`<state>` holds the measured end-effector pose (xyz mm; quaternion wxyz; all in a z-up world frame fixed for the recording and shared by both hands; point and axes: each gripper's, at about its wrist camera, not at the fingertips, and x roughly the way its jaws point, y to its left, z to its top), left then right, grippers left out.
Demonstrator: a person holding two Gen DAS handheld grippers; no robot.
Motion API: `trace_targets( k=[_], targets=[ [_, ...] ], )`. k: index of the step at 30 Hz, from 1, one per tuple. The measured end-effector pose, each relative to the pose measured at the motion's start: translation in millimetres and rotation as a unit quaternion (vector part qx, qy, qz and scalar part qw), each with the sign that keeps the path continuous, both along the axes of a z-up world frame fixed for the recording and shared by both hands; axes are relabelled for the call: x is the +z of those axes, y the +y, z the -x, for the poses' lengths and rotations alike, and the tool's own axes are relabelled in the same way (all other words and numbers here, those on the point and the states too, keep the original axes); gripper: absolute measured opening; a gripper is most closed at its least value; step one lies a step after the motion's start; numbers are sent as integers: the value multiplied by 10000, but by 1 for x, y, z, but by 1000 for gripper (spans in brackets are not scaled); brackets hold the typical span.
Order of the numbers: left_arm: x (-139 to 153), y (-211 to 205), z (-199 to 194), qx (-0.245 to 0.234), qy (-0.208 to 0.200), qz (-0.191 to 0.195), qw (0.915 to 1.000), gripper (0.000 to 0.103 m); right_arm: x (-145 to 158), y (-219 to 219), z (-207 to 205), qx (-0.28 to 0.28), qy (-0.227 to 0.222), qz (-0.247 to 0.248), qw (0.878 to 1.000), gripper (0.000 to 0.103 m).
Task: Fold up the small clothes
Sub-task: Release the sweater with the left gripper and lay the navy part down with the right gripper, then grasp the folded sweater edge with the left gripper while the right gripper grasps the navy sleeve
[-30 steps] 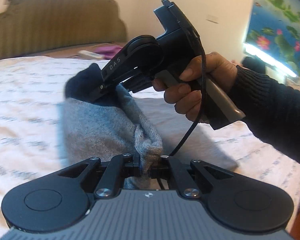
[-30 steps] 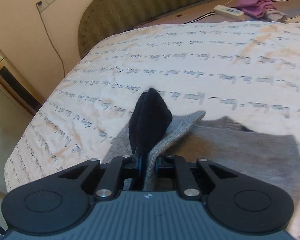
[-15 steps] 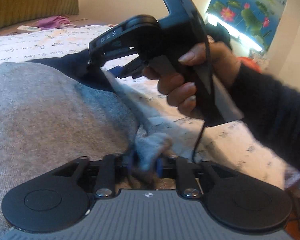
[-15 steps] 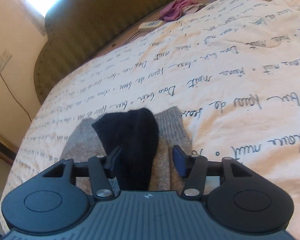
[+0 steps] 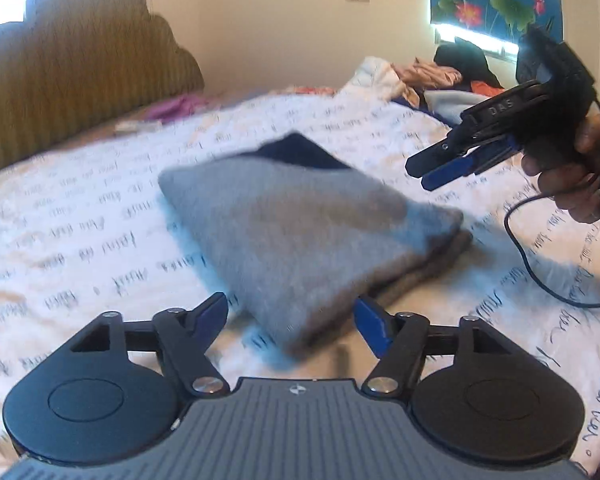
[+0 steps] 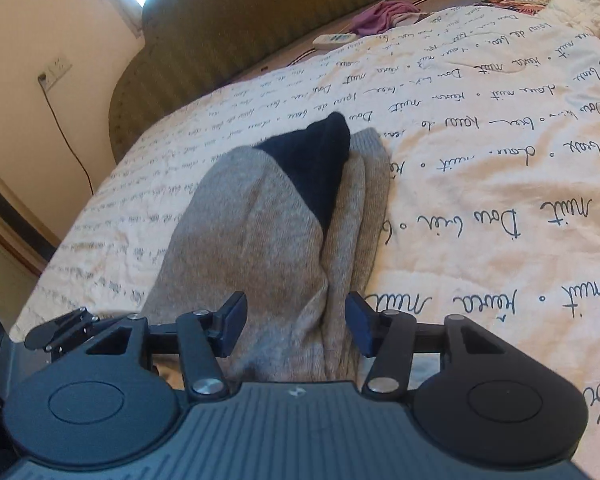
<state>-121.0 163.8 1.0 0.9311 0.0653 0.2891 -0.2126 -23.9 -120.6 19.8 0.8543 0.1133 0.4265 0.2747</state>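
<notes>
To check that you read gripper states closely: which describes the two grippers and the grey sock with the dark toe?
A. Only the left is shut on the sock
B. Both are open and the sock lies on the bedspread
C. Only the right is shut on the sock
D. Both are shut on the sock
B: the left gripper and right gripper each show parted jaws holding nothing, while the folded grey sock lies on the bedspread.
</notes>
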Motion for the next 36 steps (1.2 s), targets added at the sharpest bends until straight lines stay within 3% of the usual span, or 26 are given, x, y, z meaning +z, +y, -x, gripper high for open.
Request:
trace_targets(
  k=[2,4,7,10,12,13,15,17,20,22,24,25,26,28,30,33,36],
  targets=[
    [-8,0,5,-9,31,-89,10000,67,-2,5,3,92,28,157,9998,39],
    [-14,-4,2,62,88,-216,9997,56,-3,9,6,245,53,254,9994,33],
    [-15,2,-4,230,202,-117,9995,48,-8,16,8,340,115,491,9981,33],
    [-15,-2,-13,371,246,-97,9990,47,-17,18,4,351,259,544,9976,32],
    [-11,-4,-14,471,226,-70,9986,43,-20,19,2,435,365,467,9973,6],
    [-9,-4,-15,478,222,2,9986,30,-20,18,3,460,365,434,9973,6],
    [-4,-1,-16,490,234,181,9984,19,-10,15,11,551,196,402,9975,5],
    [1,8,-16,592,284,387,9971,16,-5,7,17,463,146,457,9978,5],
    [-10,23,-23,738,783,610,9923,16,-33,-1,12,317,633,359,9968,5],
    [-18,24,-23,781,915,665,9905,15,-33,-2,15,196,566,86,9982,6],
    [-14,22,-21,660,873,623,9920,18,-23,-6,16,176,494,-194,9984,16],
    [-11,25,-20,585,931,700,9915,25,-17,-10,15,159,425,-281,9986,33],
    [-8,31,-18,464,1021,844,9901,25,-9,-15,12,88,287,-351,9989,53],
    [1,43,-12,298,1034,1046,9887,28,7,-29,3,-157,-83,-613,9980,70],
    [14,56,-7,17,1018,1361,9854,38,18,-34,-17,-346,-205,-925,9949,70],
    [32,66,-16,179,767,1701,9823,59,21,-29,-63,-515,-205,-1141,9919,68],
    [40,65,-46,548,529,2012,9766,61,9,-11,-111,-662,80,-1215,9903,59]
  ],
)
